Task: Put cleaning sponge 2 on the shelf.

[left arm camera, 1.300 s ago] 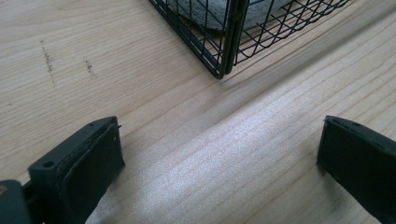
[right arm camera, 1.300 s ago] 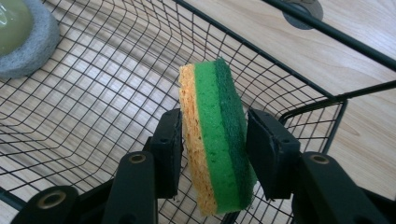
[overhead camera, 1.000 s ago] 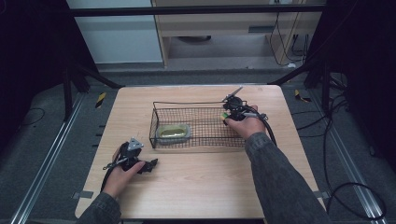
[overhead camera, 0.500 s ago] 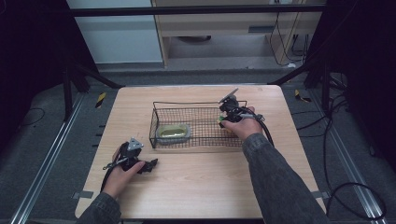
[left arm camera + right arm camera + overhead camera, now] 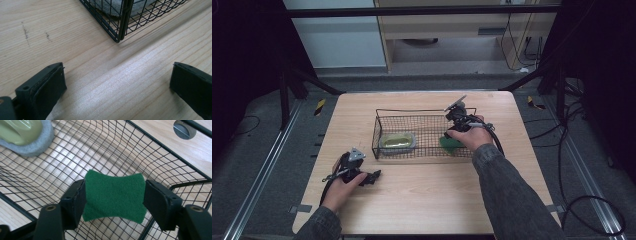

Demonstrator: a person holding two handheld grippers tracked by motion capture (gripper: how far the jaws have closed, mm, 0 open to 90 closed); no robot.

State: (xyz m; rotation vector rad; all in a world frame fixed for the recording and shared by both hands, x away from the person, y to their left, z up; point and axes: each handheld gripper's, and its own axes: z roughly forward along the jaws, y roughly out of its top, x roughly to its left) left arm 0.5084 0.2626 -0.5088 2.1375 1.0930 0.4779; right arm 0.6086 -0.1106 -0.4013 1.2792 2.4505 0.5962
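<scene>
Between the earlier frames and this one, the right gripper [image 5: 113, 195] had slid from the far right corner of the black wire-mesh basket [image 5: 384, 111] toward its near right side. Its jaws were clenched on a green, waisted scouring pad [image 5: 114, 196], pinched across the narrow middle, with the long axis running away from the jaws and the basket's mesh floor directly beneath. Farther off, to the jaws' upper left, lay a grey-rimmed sponge with an olive plastic top [image 5: 23, 135]. The left gripper [image 5: 117, 85] rested on the pale wooden table [image 5: 437, 200], jaws released and empty, just short of the basket's corner. By my judgement, the right hand [image 5: 472, 137] alone stood placed to release the pad.
</scene>
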